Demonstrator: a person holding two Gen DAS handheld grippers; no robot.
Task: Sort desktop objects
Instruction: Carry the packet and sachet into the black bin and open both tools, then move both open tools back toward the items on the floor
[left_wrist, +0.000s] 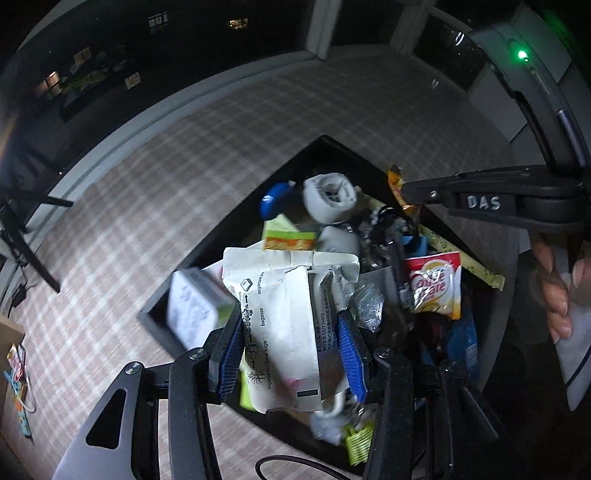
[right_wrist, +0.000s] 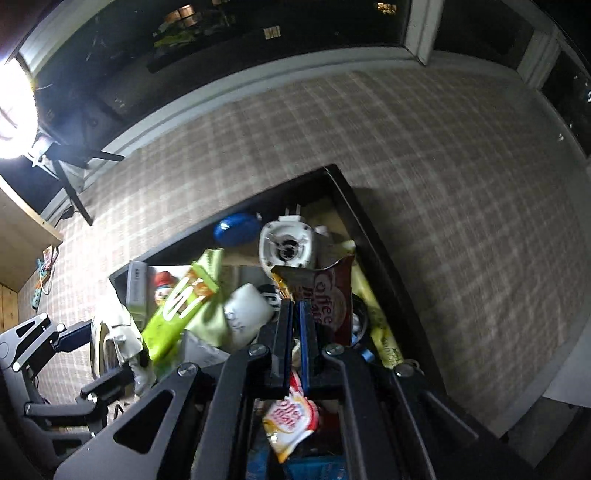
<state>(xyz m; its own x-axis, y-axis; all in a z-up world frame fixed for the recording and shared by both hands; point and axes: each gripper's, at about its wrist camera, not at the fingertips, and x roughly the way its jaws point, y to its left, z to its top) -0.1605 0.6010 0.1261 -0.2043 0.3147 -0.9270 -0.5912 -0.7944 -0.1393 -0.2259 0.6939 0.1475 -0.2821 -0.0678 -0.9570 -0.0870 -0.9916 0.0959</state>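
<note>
We look down on a black rectangular tray (left_wrist: 192, 266) heaped with small items, set on a checked beige cloth (left_wrist: 192, 155) that covers the surface.

In the left wrist view, the left hand-held gripper (left_wrist: 291, 354) sits at the lower centre of the frame. Its blue-ribbed fingers (left_wrist: 231, 354) stand fairly wide and pinch a crumpled white paper sugar pouch (left_wrist: 284, 317) from both sides, above the tray's near corner. To the upper right of that frame the right hand-held gripper (left_wrist: 406, 194) reaches in from the edge, with a person's hand (left_wrist: 554, 291) below it.

In the right wrist view, at the lower centre, the fingers of the right one are pressed together on a red and white Coffee Mate sachet (right_wrist: 291, 417), whose printed end hangs out beneath them. Another Coffee Mate packet (right_wrist: 328, 295) stands in the tray just beyond the fingertips.

Further up the tray lie a white round plastic device (right_wrist: 288, 247), a blue oval object (right_wrist: 236, 227), a white mug (right_wrist: 245, 314) and a green snack wrapper (right_wrist: 181, 306).
</note>
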